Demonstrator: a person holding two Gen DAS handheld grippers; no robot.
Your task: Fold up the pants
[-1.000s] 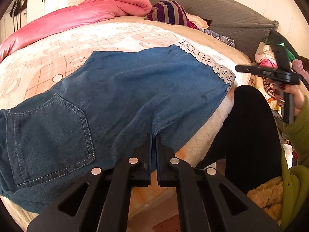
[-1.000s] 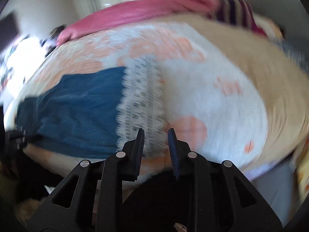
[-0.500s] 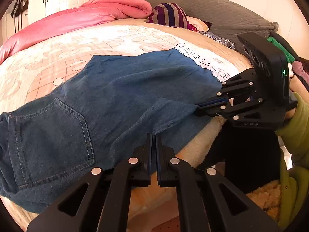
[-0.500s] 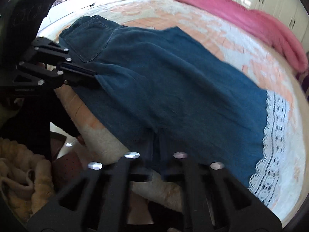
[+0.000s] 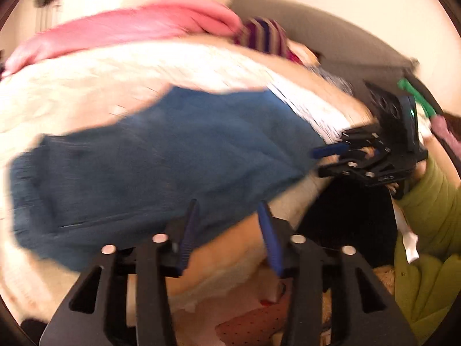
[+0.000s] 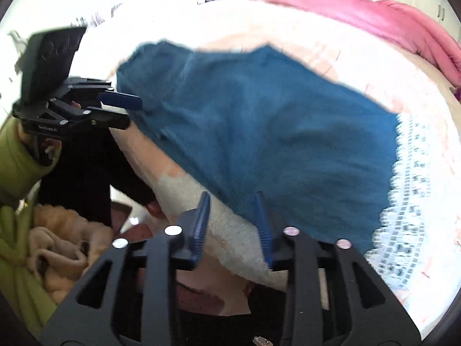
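Note:
Blue denim pants [image 5: 161,155] lie spread across the bed, with a white lace hem [image 6: 406,196] at one end. My left gripper [image 5: 227,216] hangs at the pants' near edge. Its jaws are opening, and the denim edge lies between the tips without being pinched. My right gripper [image 6: 232,213] is further along the same edge, towards the lace. Its jaws are opening too, with the cloth's edge just inside the right finger. Each gripper shows in the other's view: the right gripper [image 5: 317,162] by the lace end, the left gripper [image 6: 134,112] by the waist end.
A pink quilt [image 5: 129,28] and a striped cushion [image 5: 265,34] lie at the far side, below a grey headboard [image 5: 331,37]. The person's green sleeve [image 5: 432,190] and black trouser leg [image 5: 345,210] stand against the bed's near edge [image 5: 239,248]. Beige fluffy cloth [image 6: 60,242] lies below.
Half a second ago both grippers were shut on the pants' near edge. Both jaws have now parted and let the cloth go. The left view has swung and blurred.

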